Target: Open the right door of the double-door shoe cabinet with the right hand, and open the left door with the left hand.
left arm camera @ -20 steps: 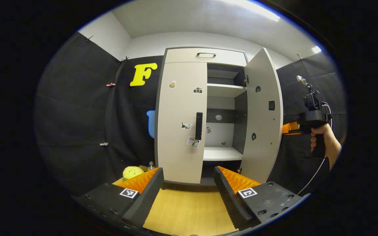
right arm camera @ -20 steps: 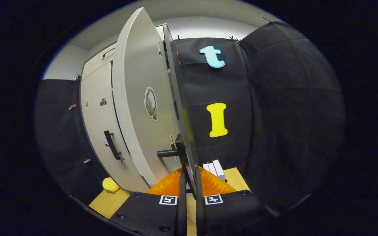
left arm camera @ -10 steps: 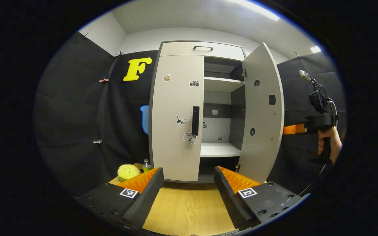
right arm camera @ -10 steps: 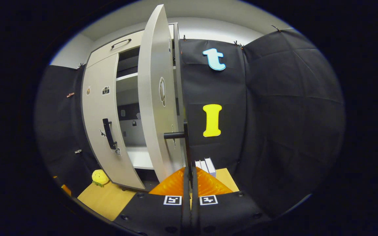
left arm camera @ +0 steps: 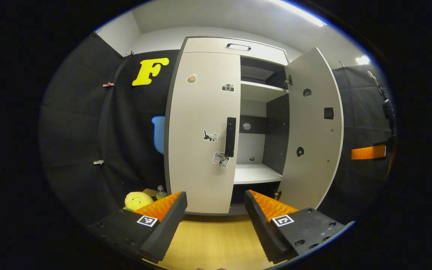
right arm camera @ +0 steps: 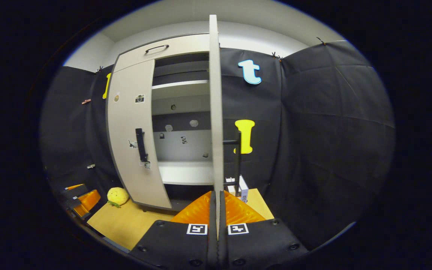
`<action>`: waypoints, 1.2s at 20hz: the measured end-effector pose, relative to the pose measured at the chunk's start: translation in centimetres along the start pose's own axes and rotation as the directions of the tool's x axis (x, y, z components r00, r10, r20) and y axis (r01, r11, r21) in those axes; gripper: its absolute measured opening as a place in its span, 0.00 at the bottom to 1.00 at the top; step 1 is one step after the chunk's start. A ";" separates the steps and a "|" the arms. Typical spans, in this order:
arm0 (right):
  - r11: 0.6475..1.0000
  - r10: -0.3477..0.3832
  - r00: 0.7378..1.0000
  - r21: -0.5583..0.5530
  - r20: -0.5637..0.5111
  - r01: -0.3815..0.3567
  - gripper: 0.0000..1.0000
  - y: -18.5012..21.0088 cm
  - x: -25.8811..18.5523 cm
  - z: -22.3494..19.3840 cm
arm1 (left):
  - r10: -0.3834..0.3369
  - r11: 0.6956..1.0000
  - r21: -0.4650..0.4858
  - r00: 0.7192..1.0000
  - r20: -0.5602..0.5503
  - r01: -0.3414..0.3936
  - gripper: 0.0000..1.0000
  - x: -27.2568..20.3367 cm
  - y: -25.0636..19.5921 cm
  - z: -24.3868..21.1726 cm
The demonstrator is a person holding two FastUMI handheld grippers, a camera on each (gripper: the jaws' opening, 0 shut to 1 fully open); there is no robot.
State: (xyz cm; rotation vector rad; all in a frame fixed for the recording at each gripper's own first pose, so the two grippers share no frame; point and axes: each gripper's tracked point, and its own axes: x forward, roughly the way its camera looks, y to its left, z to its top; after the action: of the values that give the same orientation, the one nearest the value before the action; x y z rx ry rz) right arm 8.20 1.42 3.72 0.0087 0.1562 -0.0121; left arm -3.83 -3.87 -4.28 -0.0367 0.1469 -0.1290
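- One door open: right door (right arm camera: 213,112) swung out from cabinet (left arm camera: 234,47).
- Right tool (right arm camera: 218,210) looks clamped on its edge; could slip off.
- Left tool (left arm camera: 216,210) agape, empty, facing left door (left arm camera: 201,131); may miss handle (left arm camera: 230,136).

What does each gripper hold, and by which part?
Left gripper: nothing, jaws wide apart. Right gripper: cannot tell; its near-closed jaws line up with the right door's edge, the handle beside them.
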 end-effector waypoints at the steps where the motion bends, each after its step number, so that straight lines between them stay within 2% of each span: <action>1: 1.000 0.017 1.000 0.003 0.016 -0.017 0.05 1.2 0.0 0.2 | -0.009 1.000 0.001 1.000 0.001 0.009 0.95 0.9 0.6 0.0; 4: 1.000 0.025 0.999 -0.003 0.045 -0.025 0.05 3.5 1.0 0.3 | -0.040 0.999 0.006 0.999 0.015 0.040 0.95 3.4 2.3 0.6; 8: 1.000 0.027 1.000 0.016 0.007 -0.027 0.05 6.3 2.9 -0.8 | -0.083 0.996 -0.017 0.996 0.024 0.083 0.95 5.9 3.7 1.8; 11: 1.000 -0.018 1.000 -0.020 0.011 0.018 0.06 6.6 4.7 -1.2 | -0.096 0.995 0.007 0.995 0.018 0.096 0.95 8.1 3.8 2.5; 12: 0.999 -0.021 1.000 -0.027 0.013 0.021 0.09 6.9 5.4 -1.3 | -0.092 0.996 0.018 0.996 0.015 0.091 0.95 8.7 3.7 2.7; 13: 0.999 -0.024 1.000 -0.026 0.016 0.024 0.20 6.9 6.1 -1.5 | -0.093 0.996 0.020 0.996 0.016 0.093 0.95 9.3 3.4 2.9; 14: 1.000 -0.011 1.000 -0.021 0.017 0.012 0.24 7.3 6.9 -1.7 | -0.097 0.995 0.015 0.995 0.017 0.096 0.95 10.0 2.9 3.1; 15: 1.000 -0.006 1.000 -0.020 0.019 0.006 0.37 7.4 7.6 -1.8 | -0.098 0.995 0.010 0.995 0.017 0.098 0.95 10.7 2.4 3.3; 16: 1.000 0.007 1.000 -0.020 0.013 -0.007 0.41 7.5 8.4 -2.2 | -0.096 0.995 0.008 0.995 0.013 0.096 0.95 11.5 1.9 3.6; 17: 1.000 0.021 1.000 -0.020 0.007 -0.021 0.61 7.5 8.8 -2.6 | -0.093 0.996 0.011 0.996 0.010 0.093 0.95 12.4 1.4 3.9; 18: 0.999 0.032 0.999 -0.023 0.011 -0.032 0.71 7.6 9.3 -2.8 | -0.092 0.996 0.019 0.996 0.012 0.092 0.95 13.4 0.8 4.4; 19: 0.999 0.036 0.999 -0.026 0.015 -0.036 0.87 7.4 9.5 -3.0 | -0.088 0.996 0.032 0.996 0.016 0.088 0.95 14.4 0.2 5.0; 20: 0.999 0.038 0.999 -0.027 0.016 -0.037 0.98 7.2 10.1 -3.3 | -0.079 0.996 0.043 0.997 0.023 0.078 0.95 15.5 -0.1 5.6; 24: 0.998 0.071 0.997 0.001 0.005 -0.071 1.00 7.2 10.7 -4.5 | -0.073 0.997 0.028 0.997 0.032 0.072 0.95 19.5 -2.0 7.4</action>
State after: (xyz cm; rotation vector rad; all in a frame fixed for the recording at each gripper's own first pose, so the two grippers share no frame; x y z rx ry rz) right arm 18.14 8.56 -2.32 0.0156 0.1510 0.0583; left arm 16.17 -8.17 0.37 -0.0175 0.1106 -0.2027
